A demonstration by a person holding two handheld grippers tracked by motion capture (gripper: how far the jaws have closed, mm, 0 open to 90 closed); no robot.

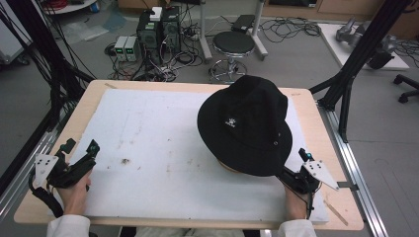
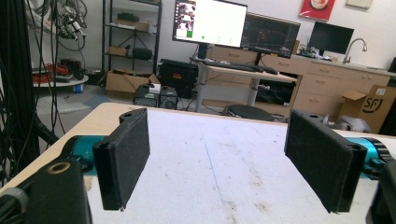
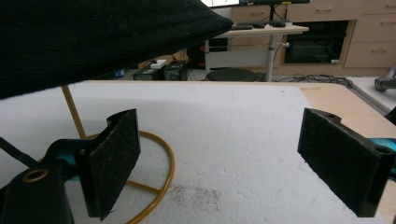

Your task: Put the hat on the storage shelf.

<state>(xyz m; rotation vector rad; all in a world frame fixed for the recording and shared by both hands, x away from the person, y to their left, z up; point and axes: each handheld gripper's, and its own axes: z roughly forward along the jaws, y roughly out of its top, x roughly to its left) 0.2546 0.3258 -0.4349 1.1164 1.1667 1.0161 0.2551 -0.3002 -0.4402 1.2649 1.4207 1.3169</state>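
Note:
A black bucket hat (image 1: pixel 245 123) with a small white logo sits raised over the right half of the white mat (image 1: pixel 158 143). In the right gripper view its brim (image 3: pixel 93 37) hangs overhead, resting on a yellow wire stand (image 3: pixel 161 161) with a round base and a thin upright. My right gripper (image 3: pixel 229 163) stands open just below and in front of the brim, by the hat's near right edge (image 1: pixel 291 173). My left gripper (image 1: pixel 79 150) rests at the mat's near left edge, open with nothing between its pads (image 2: pixel 123 156).
The mat covers a wooden table (image 1: pixel 301 94). Small dirt marks (image 1: pixel 125 161) dot the mat's middle. Beyond the table stand a round stool (image 1: pixel 233 44), computer boxes (image 1: pixel 158 29) and floor cables. Black frame posts (image 1: pixel 360 49) flank the table's sides.

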